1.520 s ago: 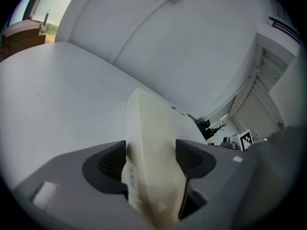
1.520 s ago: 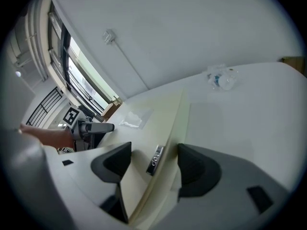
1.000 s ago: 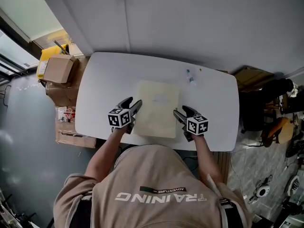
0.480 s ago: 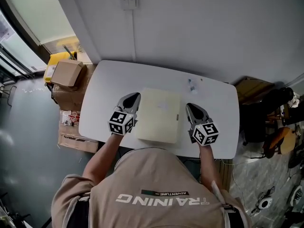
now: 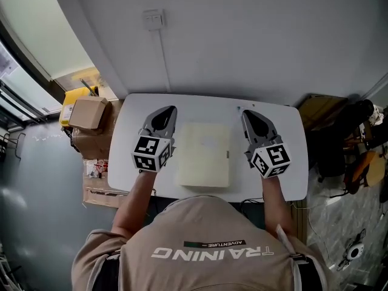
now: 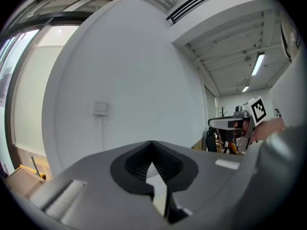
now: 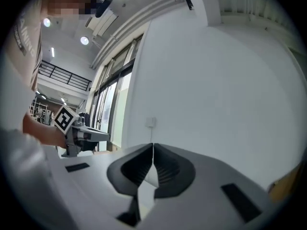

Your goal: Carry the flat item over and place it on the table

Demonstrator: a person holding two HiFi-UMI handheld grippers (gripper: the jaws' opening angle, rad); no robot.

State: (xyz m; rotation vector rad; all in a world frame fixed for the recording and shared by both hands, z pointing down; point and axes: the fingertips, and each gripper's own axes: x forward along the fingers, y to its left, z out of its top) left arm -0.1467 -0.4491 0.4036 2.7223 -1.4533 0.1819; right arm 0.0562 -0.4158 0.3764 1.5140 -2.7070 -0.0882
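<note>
The flat item (image 5: 204,154), a pale cream rectangular pad, lies flat on the white table (image 5: 200,105) in the head view. My left gripper (image 5: 168,112) is raised to its left and is shut with nothing in it. My right gripper (image 5: 249,115) is raised to its right, also shut and empty. In the left gripper view the jaws (image 6: 152,144) meet tip to tip and point at the white wall. The right gripper view shows its jaws (image 7: 153,146) pressed together the same way. Neither gripper touches the flat item.
Cardboard boxes (image 5: 89,113) and a yellow container (image 5: 74,99) stand on the floor left of the table. A wall switch (image 5: 153,19) sits above the table's far edge. Dark chairs and clutter (image 5: 345,141) fill the floor at the right.
Both grippers were open at the flat item's side edges; they have shut, risen and moved apart. The flat item stays on the table.
</note>
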